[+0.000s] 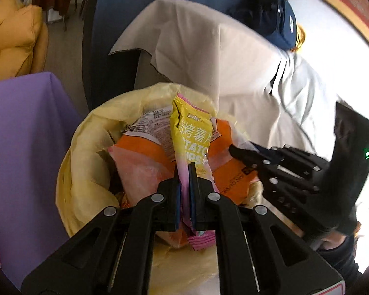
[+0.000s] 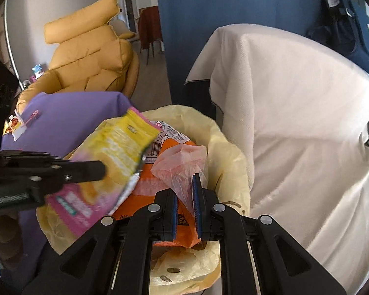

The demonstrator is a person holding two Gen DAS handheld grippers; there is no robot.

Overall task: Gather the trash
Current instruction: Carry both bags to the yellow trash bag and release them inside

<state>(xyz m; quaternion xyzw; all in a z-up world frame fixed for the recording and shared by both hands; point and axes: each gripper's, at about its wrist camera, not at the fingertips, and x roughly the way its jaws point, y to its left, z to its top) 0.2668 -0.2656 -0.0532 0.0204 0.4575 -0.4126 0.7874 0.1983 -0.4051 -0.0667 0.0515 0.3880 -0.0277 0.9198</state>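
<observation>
A bin with a yellow liner lies right below both grippers. An orange snack packet lies on top of the trash inside. My left gripper is shut on a yellow and pink potato chips bag, which hangs over the bin's mouth. My right gripper is shut on a thin, pinkish clear plastic bag, just above the orange packet.
A purple-covered table stands left of the bin. White-draped furniture is behind and to the right. A yellow armchair, a blue panel and a navy bag are farther back.
</observation>
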